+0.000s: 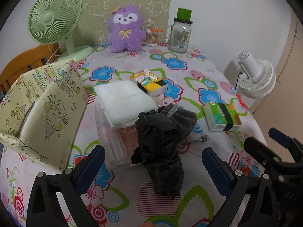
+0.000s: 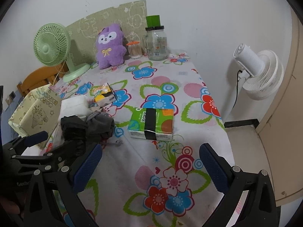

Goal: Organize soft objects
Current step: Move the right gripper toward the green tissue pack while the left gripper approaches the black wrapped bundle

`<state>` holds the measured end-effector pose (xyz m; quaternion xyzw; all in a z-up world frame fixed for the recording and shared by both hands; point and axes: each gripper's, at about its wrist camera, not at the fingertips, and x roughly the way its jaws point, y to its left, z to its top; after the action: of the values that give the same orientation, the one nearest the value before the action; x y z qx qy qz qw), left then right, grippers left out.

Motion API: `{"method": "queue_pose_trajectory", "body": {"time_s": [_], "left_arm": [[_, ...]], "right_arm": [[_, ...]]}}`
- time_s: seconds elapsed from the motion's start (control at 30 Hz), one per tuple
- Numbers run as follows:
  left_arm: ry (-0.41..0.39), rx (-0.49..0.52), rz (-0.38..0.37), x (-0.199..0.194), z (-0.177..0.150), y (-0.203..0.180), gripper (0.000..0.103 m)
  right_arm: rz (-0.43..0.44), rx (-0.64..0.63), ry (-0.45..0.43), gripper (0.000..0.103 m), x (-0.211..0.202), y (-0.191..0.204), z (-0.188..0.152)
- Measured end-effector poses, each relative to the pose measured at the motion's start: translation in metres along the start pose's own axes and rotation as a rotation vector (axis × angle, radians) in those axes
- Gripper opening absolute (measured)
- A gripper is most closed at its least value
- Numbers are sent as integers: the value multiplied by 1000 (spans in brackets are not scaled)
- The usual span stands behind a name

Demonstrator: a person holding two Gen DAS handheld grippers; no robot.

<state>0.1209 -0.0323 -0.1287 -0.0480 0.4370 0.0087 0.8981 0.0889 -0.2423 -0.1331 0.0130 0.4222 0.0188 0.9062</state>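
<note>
A crumpled black plastic bag [image 1: 161, 151] lies on the flowered table, with a grey drawstring pouch [image 1: 178, 117] behind it. A folded white towel [image 1: 123, 100] rests on clear packets. A yellow tissue pack [image 1: 151, 83] and a green tissue pack [image 1: 221, 117] lie further back. A purple plush [image 1: 125, 30] sits at the rear. A yellow fabric box [image 1: 37, 106] stands at left. My left gripper [image 1: 153, 168] is open, straddling the black bag. My right gripper [image 2: 151, 166] is open and empty, in front of the green tissue pack [image 2: 151, 123].
A green desk fan [image 1: 55, 19], a cotton swab jar [image 1: 151, 36] and a glass mason jar [image 1: 179, 36] stand at the back. A white floor fan [image 2: 259, 71] stands off the table's right edge [image 2: 217, 113]. A wooden chair [image 1: 22, 64] is at left.
</note>
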Motion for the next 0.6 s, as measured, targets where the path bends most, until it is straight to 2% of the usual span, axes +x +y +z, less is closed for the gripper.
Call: {"method": "queue_pose_trajectory", "body": {"time_s": [0.23, 0.33, 0.43, 0.6], "left_arm": [[43, 0, 18, 23, -3, 0, 103], [50, 4, 27, 28, -3, -1, 103], [50, 8, 36, 32, -5, 0, 103], [48, 33, 76, 38, -7, -4, 103]], "right_arm": [[12, 14, 20, 103, 22, -8, 8], [13, 8, 29, 103, 33, -8, 12], [-22, -13, 42, 103, 47, -7, 16], [-14, -25, 68, 103, 67, -4, 23]]}}
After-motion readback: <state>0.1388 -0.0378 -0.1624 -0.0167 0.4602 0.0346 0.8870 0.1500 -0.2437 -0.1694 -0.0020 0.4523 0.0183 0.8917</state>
